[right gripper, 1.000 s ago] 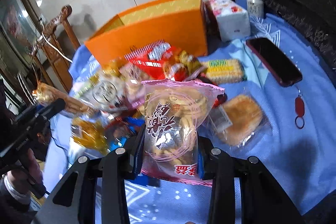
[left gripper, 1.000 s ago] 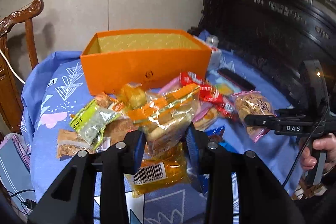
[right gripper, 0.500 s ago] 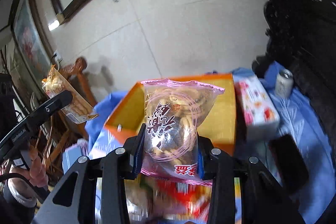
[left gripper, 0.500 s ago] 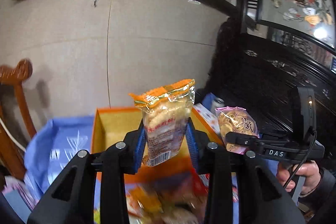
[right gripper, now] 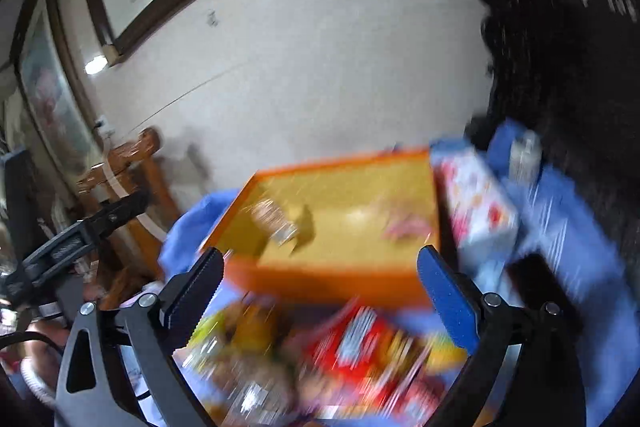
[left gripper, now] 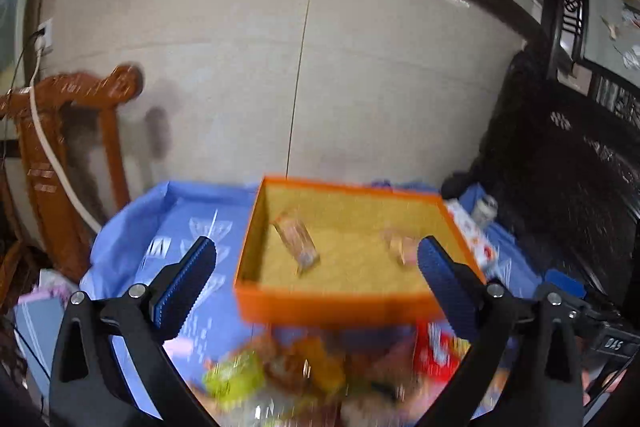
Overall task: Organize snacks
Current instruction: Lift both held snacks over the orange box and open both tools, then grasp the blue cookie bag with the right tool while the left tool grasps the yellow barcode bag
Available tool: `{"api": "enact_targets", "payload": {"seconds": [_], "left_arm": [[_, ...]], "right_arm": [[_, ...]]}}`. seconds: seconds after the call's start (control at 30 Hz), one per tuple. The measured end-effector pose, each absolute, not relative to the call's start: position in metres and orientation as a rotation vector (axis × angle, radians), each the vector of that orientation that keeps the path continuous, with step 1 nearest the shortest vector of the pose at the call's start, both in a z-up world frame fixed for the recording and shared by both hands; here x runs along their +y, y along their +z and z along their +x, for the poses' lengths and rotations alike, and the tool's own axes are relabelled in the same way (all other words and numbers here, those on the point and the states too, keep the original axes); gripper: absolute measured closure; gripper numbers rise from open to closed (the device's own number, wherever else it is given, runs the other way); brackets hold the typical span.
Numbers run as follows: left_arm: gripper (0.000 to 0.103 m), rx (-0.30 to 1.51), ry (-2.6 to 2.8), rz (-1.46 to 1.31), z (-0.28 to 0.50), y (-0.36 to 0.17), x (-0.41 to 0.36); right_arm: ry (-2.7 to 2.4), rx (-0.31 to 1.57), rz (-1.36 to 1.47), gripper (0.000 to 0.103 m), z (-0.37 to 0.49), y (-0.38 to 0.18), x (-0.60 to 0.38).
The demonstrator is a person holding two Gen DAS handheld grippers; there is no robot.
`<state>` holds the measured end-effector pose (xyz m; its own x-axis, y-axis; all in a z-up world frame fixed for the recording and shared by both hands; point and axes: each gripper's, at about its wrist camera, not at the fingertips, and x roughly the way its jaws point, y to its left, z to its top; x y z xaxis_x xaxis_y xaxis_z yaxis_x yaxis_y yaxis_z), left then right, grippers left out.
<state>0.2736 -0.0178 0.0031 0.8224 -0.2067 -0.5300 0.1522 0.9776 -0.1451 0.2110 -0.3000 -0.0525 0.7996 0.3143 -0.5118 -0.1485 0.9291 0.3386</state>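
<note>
Hovering above the near wall of the orange box (left gripper: 340, 301), both your grippers are empty: left gripper (left gripper: 316, 279) w/ jaws opening, spread wide, nothing between the pads; right gripper (right gripper: 320, 285) same, jaws opening, nothing between them. Two packets lie on the box's yellow floor: an orange-edged clear packet (left gripper: 296, 241) toward the box's left wall, a pink packet (left gripper: 402, 247) toward its right wall, well apart. Rest of the snacks sit in a blurred pile (right gripper: 320, 355) on the blue-clothed counter (left gripper: 188, 227), just in front of the box's near wall; a red packet (right gripper: 360, 343) and a green-yellow one (left gripper: 236, 379) show, details too smeared to read. Judging by look, these are light, air-puffed film packs w/ crisp biscuits or cakes inside, so slick, crinkly, soft-walled and easy to crush. You'd prob do best to pinch across the narrow width at mid-body, or on a flat sealed end, w/ gentle squeeze only; a corner grab will likely swing or slip. Take the top piece of the pile first, since the overlapping packs may drag neighbours. A white patterned box (right gripper: 476, 211) stands just beside the orange box's right wall; steer clear of it.
</note>
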Motion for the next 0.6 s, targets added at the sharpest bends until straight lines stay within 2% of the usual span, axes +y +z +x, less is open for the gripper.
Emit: {"api": "enact_targets", "payload": {"seconds": [0.13,0.27,0.43,0.6], "left_arm": [[0.004,0.586,-0.190,-0.091,0.207,-0.031,0.000],[0.004,0.650,-0.180,-0.042,0.163,-0.069,0.009],[0.004,0.745,-0.175,-0.035,0.117,-0.113,0.025],[0.004,0.773,-0.170,-0.058,0.095,-0.134,0.038]], "right_arm": [[0.269,0.677,0.366,0.005,0.157,-0.089,-0.298],[0.218,0.798,0.325,0.005,0.116,-0.139,-0.273],[0.178,0.892,0.258,0.005,0.105,-0.190,-0.241],[0.132,0.953,0.195,0.005,0.116,-0.223,-0.221]]}}
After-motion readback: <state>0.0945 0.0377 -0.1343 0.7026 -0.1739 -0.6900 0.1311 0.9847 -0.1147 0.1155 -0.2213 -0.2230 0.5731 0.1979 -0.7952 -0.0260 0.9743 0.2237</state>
